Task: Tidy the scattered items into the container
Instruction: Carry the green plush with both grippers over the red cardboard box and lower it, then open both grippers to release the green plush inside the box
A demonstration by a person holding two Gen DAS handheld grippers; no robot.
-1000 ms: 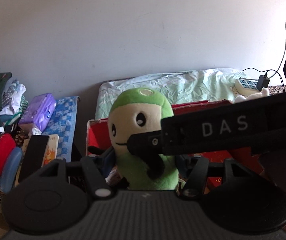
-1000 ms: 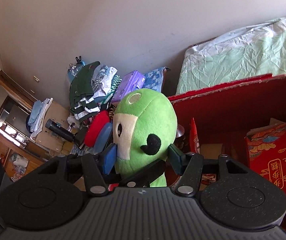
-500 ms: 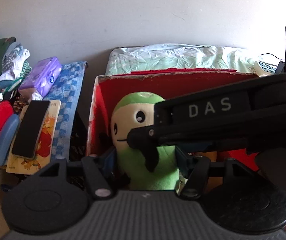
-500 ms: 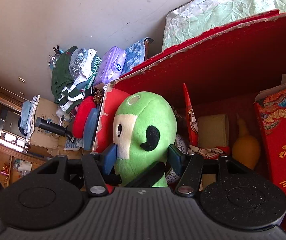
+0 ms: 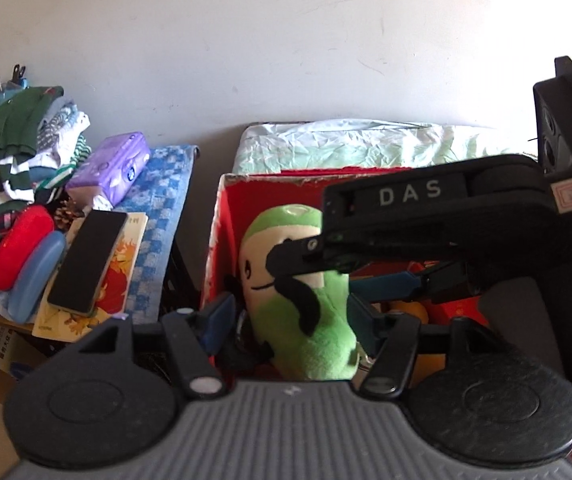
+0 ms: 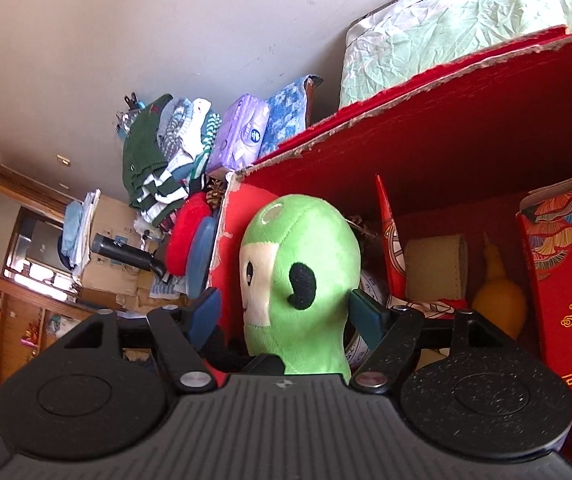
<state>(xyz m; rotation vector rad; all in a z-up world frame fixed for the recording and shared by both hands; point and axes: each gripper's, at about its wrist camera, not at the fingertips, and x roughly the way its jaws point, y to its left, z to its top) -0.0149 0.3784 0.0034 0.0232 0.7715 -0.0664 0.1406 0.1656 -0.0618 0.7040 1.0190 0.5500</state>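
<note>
Now, toy: green plush [image 6: 300, 280] stood inside red box [image 6: 466, 120]; likely soft, light.
Hold: squeeze mid-body.
Fingers: left gripper [image 5: 290, 316] and right gripper [image 6: 286, 316] spread, flanking plush.

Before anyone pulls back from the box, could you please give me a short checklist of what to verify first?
1. Green plush toy inside the red box: ok, its head sits below the rim, near the left wall.
2. Toy supported from below: cannot tell, its base is hidden.
3. Right gripper clear of the toy: ok, a gap shows beside one finger.
4. Left gripper clear of the toy: cannot tell, the fingers sit close on both sides.
5. Room to withdraw: not ok, the right gripper crosses just in front of the left one.
6. All items tidied: not ok, a phone and a red case lie outside the box.
</note>
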